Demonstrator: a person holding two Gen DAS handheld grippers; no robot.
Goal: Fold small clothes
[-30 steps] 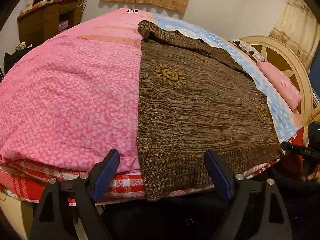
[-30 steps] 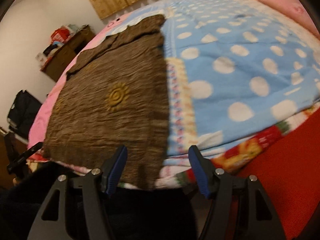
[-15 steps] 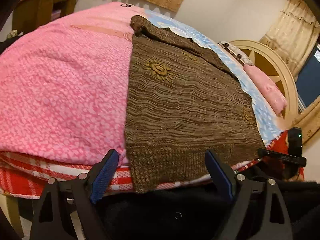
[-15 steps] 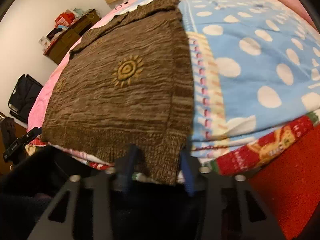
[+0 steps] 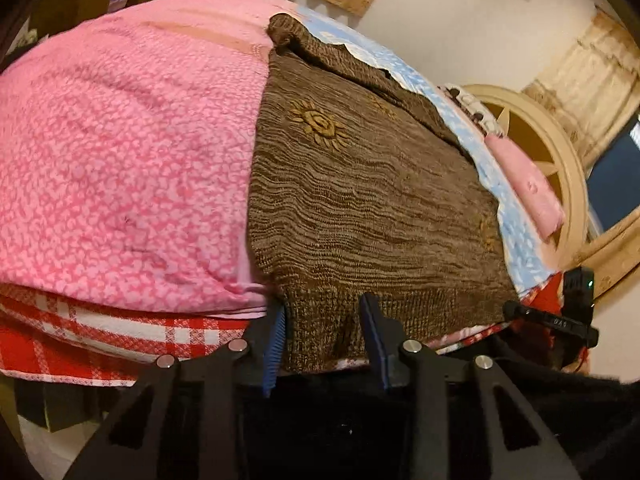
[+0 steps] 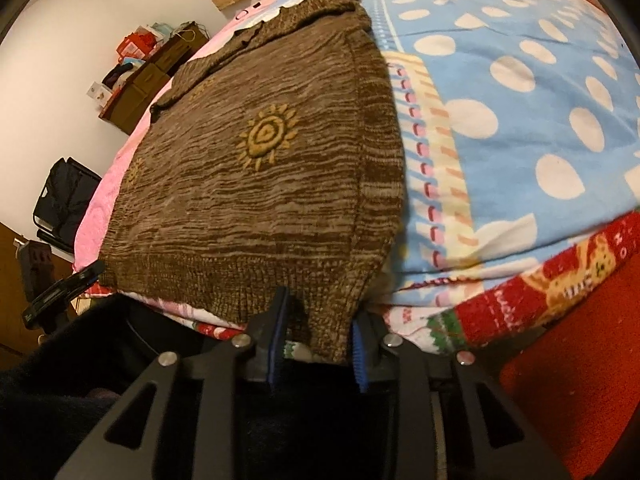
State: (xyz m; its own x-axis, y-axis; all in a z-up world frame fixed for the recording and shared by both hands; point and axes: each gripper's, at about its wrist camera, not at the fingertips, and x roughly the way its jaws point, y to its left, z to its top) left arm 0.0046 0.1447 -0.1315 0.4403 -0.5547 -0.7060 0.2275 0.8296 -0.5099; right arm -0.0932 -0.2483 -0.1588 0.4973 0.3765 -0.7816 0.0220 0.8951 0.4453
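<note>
The left gripper (image 5: 324,328) is closing its jaws on the near left corner of the brown sweater (image 5: 360,200), with the ribbed hem bunched between the blue pads (image 5: 274,340). The right gripper (image 6: 318,334) is clamped on the near right corner of that hem. The sweater lies flat across the bed, its collar at the far end. A pink blanket (image 5: 120,168) lies to its left and a blue spotted blanket (image 6: 520,100) to its right.
</note>
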